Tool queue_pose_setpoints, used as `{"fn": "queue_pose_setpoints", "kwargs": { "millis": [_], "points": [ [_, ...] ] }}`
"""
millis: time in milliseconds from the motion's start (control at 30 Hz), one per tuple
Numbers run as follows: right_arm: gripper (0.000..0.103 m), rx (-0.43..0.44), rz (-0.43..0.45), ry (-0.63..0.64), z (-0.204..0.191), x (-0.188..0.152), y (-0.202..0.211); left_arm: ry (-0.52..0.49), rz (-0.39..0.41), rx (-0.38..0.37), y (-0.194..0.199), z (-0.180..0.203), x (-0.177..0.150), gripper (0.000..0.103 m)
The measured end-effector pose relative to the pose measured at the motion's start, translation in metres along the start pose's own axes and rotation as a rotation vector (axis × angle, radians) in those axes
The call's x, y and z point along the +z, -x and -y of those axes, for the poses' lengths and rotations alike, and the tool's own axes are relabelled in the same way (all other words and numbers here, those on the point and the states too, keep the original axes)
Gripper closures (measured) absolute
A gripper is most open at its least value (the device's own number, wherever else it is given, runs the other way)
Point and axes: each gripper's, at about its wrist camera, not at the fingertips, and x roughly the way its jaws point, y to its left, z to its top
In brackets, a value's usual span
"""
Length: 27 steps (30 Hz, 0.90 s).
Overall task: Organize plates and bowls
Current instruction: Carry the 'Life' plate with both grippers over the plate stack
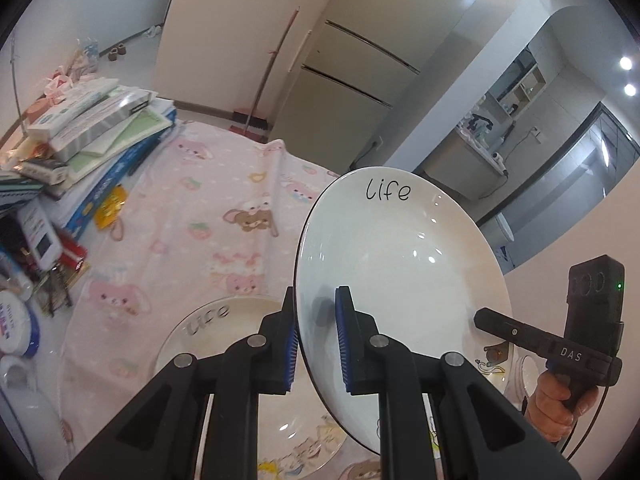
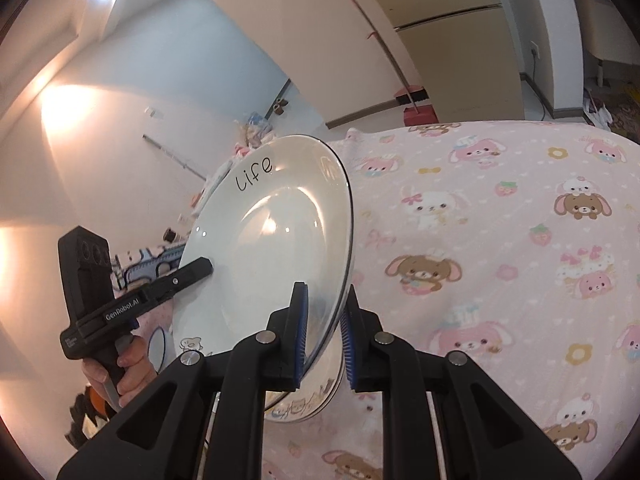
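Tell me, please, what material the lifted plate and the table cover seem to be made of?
Lifted plate: probably glazed ceramic, glossy white; sharp light reflections, thin dark rim, printed "life".
Table cover: soft matte fabric, perhaps fleece; it wrinkles and shows no shine, with a printed cartoon-animal pattern.

"Life" on plate (image 1: 404,256)

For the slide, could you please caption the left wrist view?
Both tools, left and right, grip one white "Life" plate tilted above another plate on the pink tablecloth.
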Motion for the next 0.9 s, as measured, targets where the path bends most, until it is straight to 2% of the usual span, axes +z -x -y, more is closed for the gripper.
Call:
{"fn": "queue_pose_setpoints", "kwargs": {
  "millis": [300, 533, 667, 900],
  "points": [
    [0.088, 0.031, -0.091, 0.046, -0.030, -0.038, -0.024, 0.054, -0.012, 0.038, 0.032, -0.041, -0.058, 0.086],
    [0.088, 0.034, -0.163, 0.076, -0.039, -0.065, -0.044, 0.038, -0.004, 0.081, 0.046, -0.051, -0.093, 0.086],
    [0.087, 0.032, -0.184, 0.083, -0.037, -0.076, -0.048, 0.033, -0.028, 0.098, 0.041, -0.053, -0.106, 0.086],
    [0.086, -0.023, -0.247, 0.089, -0.031, -0.096, -0.060, 0.054, -0.095, 0.098, 0.019, -0.066, -0.122, 0.086]
  ]
}}
